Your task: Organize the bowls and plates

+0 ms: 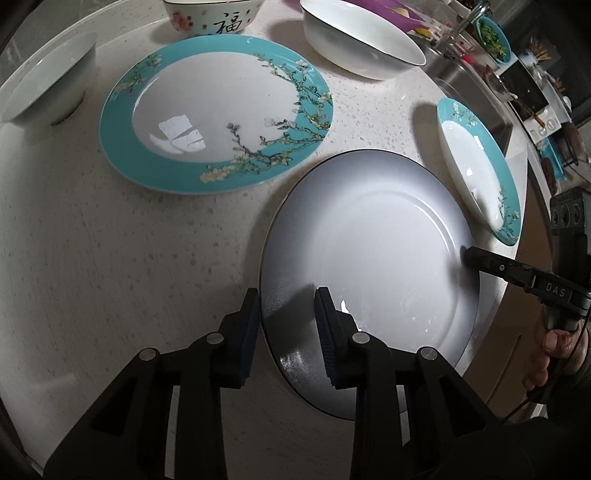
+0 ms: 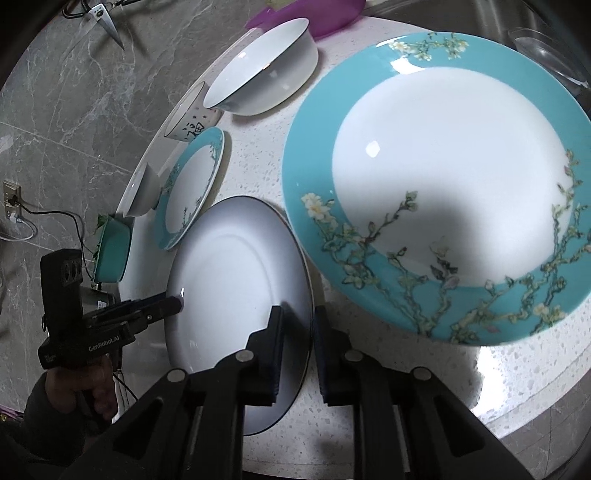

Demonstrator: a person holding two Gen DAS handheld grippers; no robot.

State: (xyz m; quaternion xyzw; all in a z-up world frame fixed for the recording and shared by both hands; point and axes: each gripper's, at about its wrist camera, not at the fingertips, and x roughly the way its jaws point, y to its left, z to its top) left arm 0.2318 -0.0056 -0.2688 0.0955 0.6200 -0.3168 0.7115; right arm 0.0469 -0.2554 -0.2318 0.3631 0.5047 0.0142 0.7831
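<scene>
A large white plate with a dark rim (image 1: 373,266) lies on the speckled counter; it also shows in the right wrist view (image 2: 236,280). My left gripper (image 1: 286,306) is open and straddles its near-left rim. My right gripper (image 2: 297,321) is open and straddles the opposite rim; one finger (image 1: 480,258) rests on the plate. A turquoise floral plate (image 1: 218,110) lies behind, and a second, deeper one (image 2: 436,177) lies to the right.
A large white bowl (image 1: 362,40) and a floral bowl with a Chinese character (image 1: 212,16) stand at the back, a small white bowl (image 1: 48,77) at far left. A sink (image 1: 461,74) lies beyond. A teal container (image 2: 110,251) sits past the counter edge.
</scene>
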